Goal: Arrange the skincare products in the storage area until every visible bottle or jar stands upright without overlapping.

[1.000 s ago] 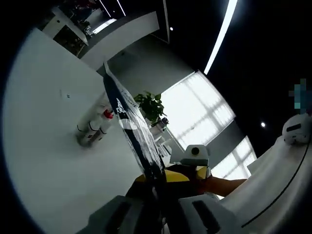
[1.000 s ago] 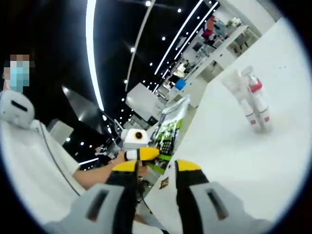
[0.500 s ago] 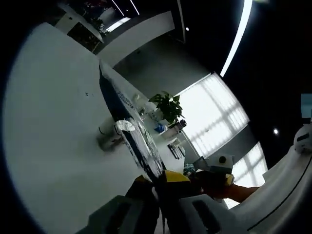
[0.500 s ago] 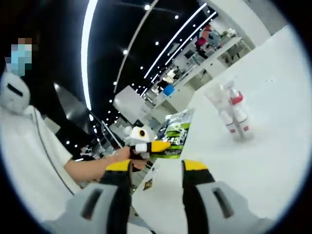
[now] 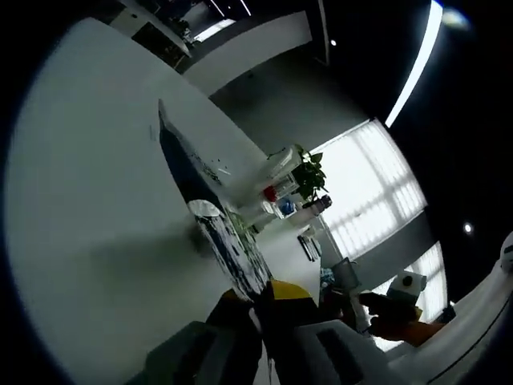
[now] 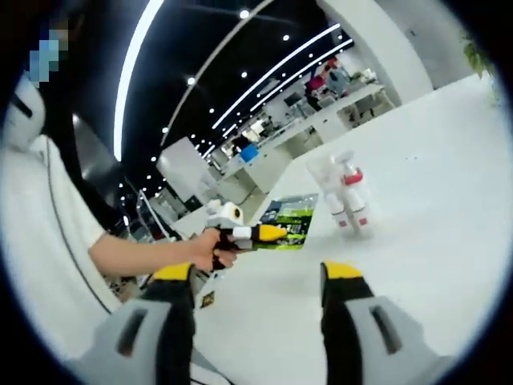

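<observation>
The flat printed blue-and-white packet (image 5: 215, 228) is clamped edge-on in the left tool (image 5: 262, 290), running from 6 toward 11 o'clock over the white tabletop (image 5: 88, 208). In the right gripper view its green face (image 6: 290, 232) sits at 11 o'clock, just beside 2 upright white bottles with a red collar (image 6: 345, 199). The right tool (image 6: 258, 273) hovers with jaws spread wide, empty, above the tabletop.
</observation>
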`<move>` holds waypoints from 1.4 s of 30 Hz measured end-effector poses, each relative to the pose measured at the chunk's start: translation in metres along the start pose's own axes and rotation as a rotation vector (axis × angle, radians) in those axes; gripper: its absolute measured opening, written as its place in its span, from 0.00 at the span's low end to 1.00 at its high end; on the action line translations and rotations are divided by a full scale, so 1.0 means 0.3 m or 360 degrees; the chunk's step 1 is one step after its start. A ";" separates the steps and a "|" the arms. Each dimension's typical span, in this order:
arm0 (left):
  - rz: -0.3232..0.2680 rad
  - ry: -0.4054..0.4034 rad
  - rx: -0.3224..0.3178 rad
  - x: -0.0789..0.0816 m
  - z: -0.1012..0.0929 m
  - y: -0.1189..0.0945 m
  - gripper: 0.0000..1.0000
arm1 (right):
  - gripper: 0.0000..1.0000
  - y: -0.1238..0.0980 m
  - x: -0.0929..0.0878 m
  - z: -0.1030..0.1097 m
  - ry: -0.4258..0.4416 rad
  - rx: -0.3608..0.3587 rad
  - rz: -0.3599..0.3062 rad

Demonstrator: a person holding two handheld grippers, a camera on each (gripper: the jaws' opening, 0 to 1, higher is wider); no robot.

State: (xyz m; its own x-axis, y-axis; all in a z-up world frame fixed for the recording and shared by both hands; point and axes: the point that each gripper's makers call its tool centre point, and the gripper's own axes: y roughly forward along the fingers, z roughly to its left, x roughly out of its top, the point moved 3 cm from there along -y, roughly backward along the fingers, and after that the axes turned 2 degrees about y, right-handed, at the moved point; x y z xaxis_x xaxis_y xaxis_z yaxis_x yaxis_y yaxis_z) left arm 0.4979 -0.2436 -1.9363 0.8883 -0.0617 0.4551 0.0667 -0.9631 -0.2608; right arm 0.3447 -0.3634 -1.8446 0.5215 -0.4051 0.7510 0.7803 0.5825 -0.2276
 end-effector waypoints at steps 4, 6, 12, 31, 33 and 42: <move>0.0029 -0.0035 0.0021 0.008 0.041 0.031 0.00 | 0.64 -0.029 0.036 -0.023 -0.0086 -0.0111 -0.0061; 0.0037 -0.0073 0.0033 0.014 0.067 0.047 0.00 | 0.64 -0.037 0.041 -0.031 -0.0091 -0.0131 -0.0062; 0.0059 -0.0144 0.0097 0.023 0.139 0.075 0.00 | 0.64 -0.053 0.032 -0.054 -0.0061 -0.0164 -0.0051; 0.0237 -0.0184 0.0258 0.017 0.238 0.146 0.00 | 0.63 -0.112 0.034 -0.102 0.0004 -0.0252 -0.0083; 0.0242 -0.0195 0.0292 0.018 0.249 0.148 0.01 | 0.63 -0.116 0.034 -0.107 0.0009 -0.0257 -0.0085; 0.0249 -0.0329 0.0401 0.006 0.287 0.141 0.01 | 0.63 -0.115 0.034 -0.114 0.0011 -0.0261 -0.0082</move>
State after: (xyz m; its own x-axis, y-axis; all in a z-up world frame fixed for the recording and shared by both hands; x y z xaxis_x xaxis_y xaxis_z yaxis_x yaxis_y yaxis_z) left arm 0.5414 -0.2619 -2.0198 0.9681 -0.1242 0.2177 0.0095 -0.8498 -0.5270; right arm 0.3347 -0.4118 -1.8504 0.4813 -0.4365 0.7602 0.8516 0.4385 -0.2874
